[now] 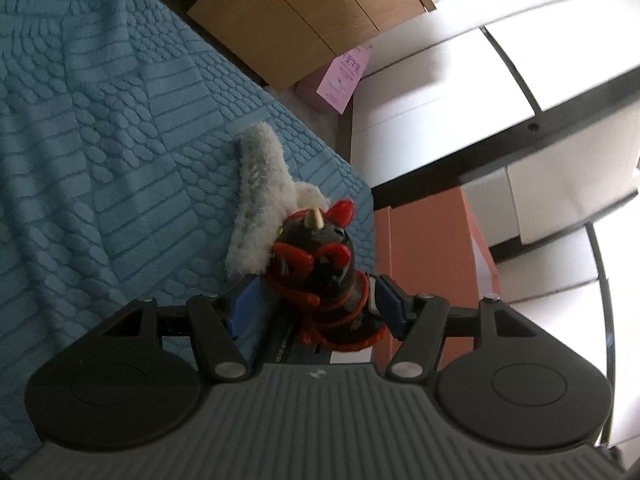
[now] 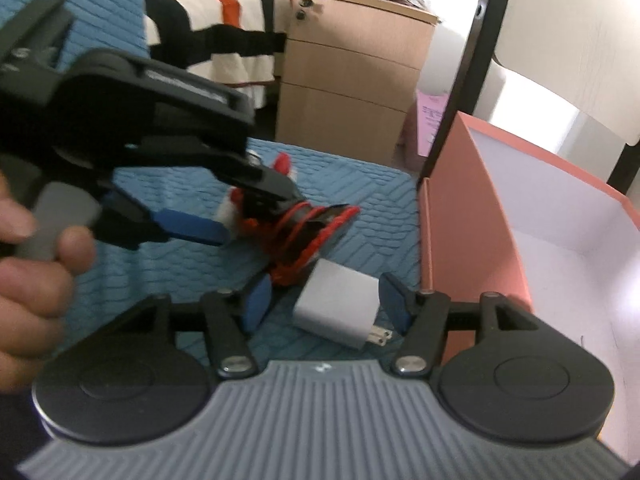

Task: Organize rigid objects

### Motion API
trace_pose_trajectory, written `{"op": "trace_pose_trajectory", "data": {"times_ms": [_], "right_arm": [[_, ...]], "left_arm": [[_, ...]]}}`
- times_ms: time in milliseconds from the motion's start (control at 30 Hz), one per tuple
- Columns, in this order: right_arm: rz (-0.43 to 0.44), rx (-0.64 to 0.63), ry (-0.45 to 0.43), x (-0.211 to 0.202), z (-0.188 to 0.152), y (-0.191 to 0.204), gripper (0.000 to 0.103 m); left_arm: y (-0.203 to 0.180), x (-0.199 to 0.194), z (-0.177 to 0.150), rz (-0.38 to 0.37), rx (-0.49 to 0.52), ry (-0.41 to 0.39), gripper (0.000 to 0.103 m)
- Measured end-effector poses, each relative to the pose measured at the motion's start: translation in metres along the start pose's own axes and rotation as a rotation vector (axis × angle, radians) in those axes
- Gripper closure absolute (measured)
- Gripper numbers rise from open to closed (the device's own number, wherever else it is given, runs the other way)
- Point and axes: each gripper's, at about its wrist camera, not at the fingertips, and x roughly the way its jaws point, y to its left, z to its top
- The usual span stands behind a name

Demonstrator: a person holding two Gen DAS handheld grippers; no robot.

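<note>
A: Writing came to very little. The pink paper (image 1: 347, 76) leaning by the wooden drawer cabinet (image 1: 304, 20) carried printed lines, but they were too small and blurred to read in either view.

B: And the left gripper (image 1: 316, 304)?

A: Its jaws were closed on the black-and-red figurine (image 1: 320, 264), a dark rounded toy with red curls, red cord wound around it and a small pale horn on top. It sat at the edge of the blue quilted bed cover (image 1: 100, 140), touching a white fluffy piece (image 1: 264, 200) behind it.

B: The right gripper (image 2: 326, 304)?

A: Its jaws stood apart around a white plug-in charger (image 2: 340, 308), prongs toward the right jaw. Whether the pads touched it, I could not tell. The charger lay on the bed cover just beside the figurine.

B: What did only the right view show?

A: The charger, the person's left hand (image 2: 32, 256) on the left gripper's handle, the white interior of the salmon-pink box (image 2: 472, 216) beside the bed, and a striped black, white and orange blanket (image 2: 216, 28) further back. The left view showed only the box's outer wall, yet it alone gave the figurine's horn and face clearly.
</note>
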Motion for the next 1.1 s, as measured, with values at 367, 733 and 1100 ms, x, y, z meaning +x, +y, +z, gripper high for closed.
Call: {"op": "trace_pose_trajectory", "data": {"times_ms": [367,733,1100], "right_arm": [[-0.031,-0.024,0.090,0.035,0.004,-0.001,0.041],[-0.077,-0.139,0.100,0.044,-0.001,0.009,0.039],[-0.064,-0.121,0.124,0.043,0.000,0.006,0.042]], "left_arm": [[0.012,0.019,0.008,-0.017,-0.056,0.015,0.035],[0.003,0.034,0.009,0.025,0.000,0.008,0.039],[-0.018,0.015,0.002,0.071,0.126,-0.028,0.044]]}}
